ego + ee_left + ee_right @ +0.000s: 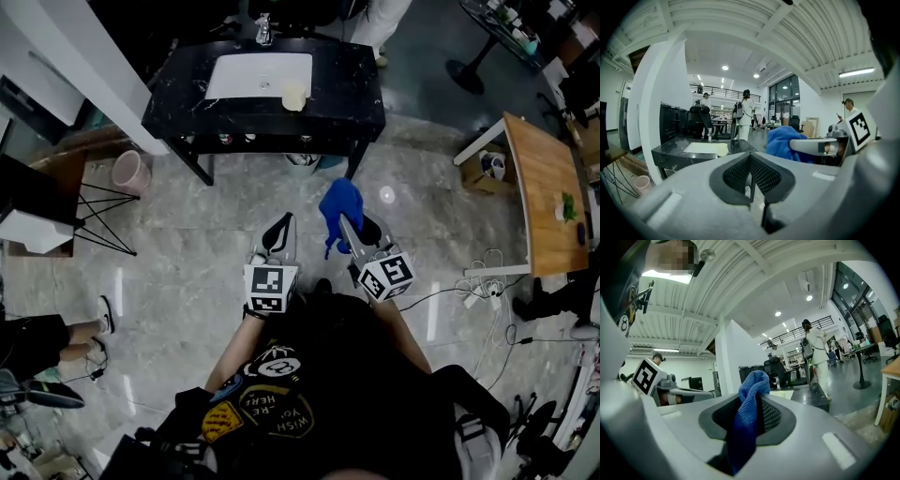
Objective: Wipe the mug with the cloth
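A cream mug [293, 97] stands on a white mat [258, 75] on a black marble table [361, 98], far ahead of both grippers. My right gripper [349, 223] is shut on a blue cloth [340, 202], which bunches above its tips and hangs down between the jaws [749, 414]. My left gripper [279, 231] is held beside it, shut, with nothing between its pads [740, 174]. In the left gripper view the blue cloth [783, 143] shows at the right, with the black table [675, 151] beyond.
A pink bucket [129, 172] and a black wire stand [103, 214] sit left of the table. A wooden table [544, 187] stands at the right, with cables [480, 279] on the floor. A person's legs [52, 339] are at the left; people [740, 112] stand beyond.
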